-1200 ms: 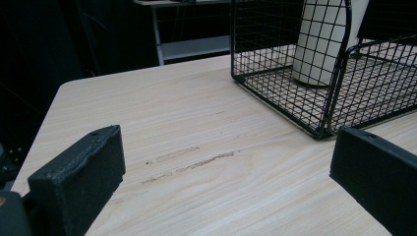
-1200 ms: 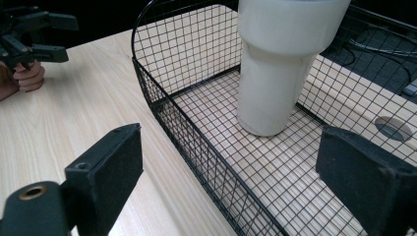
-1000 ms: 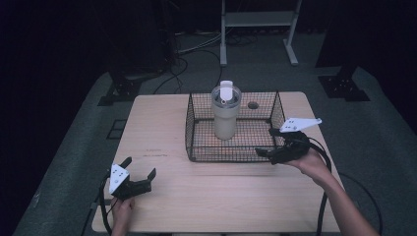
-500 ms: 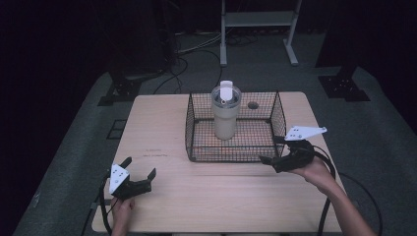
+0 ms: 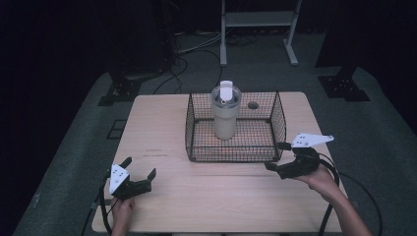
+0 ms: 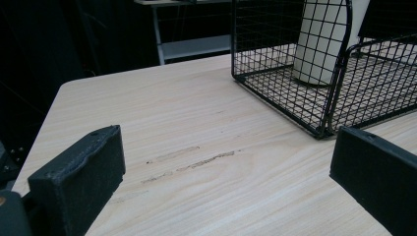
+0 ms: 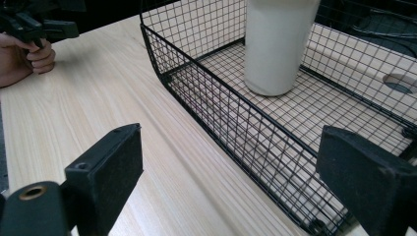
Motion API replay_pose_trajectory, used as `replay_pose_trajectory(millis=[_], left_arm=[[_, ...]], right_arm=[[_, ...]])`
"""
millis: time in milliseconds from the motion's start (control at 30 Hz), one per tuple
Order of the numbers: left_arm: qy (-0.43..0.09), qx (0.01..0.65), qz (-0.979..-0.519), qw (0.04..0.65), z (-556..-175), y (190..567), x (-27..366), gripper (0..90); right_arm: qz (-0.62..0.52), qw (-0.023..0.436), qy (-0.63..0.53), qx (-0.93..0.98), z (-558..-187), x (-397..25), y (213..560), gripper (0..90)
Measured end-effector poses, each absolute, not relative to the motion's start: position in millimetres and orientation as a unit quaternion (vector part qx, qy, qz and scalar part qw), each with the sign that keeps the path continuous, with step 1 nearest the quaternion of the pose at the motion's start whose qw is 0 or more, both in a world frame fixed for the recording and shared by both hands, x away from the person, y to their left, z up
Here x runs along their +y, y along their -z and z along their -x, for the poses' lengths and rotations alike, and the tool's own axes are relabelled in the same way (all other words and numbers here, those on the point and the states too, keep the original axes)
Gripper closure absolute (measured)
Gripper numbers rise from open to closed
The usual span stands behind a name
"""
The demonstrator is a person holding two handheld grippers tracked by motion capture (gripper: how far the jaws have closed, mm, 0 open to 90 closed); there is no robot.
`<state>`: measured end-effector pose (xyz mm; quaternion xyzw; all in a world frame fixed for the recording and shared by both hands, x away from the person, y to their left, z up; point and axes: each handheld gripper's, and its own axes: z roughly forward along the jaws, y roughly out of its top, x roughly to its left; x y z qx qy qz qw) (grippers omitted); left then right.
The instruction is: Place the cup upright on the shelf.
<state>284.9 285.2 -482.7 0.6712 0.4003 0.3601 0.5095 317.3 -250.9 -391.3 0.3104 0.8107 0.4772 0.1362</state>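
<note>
Standing upright inside the black wire basket [image 5: 278,118], toward its left half, a cream tumbler [image 5: 225,118] with a white lid is seen on the pale wooden table [image 5: 157,128]; the basket is placed at the far middle of the tabletop. The right gripper [image 5: 275,157] is held just beside the basket's near right corner, with its jaws spread apart and nothing between them; whether a jaw tip touches the wire cannot be told from the high view. In the right gripper view the same basket [image 7: 187,93] is seen close ahead between the two open black jaws, and the tumbler [image 7: 275,44] is seen resting on the mesh floor behind the near wall. The left gripper [image 5: 139,173] is held low over the near left part of the table, well apart from the basket, its jaws likewise spread wide and empty. In the left gripper view bare wood with a faint scuffed streak [image 6: 196,160] lies between the jaws, and the basket [image 6: 339,73] with the lower part of the tumbler [image 6: 324,44] is seen farther off at the upper right. A round hole [image 5: 253,105] in the tabletop is seen behind the basket's far wall.
</note>
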Motion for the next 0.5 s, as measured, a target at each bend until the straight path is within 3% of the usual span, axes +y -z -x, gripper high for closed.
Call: replay_pose_trajectory(millis=[500], left_arm=[[-0.360,0.402,-0.672,0.508,-284,483,285,0.0]], right_arm=[[-0.337,0.131,-0.486,0.796,-306,-268,412,10.0]])
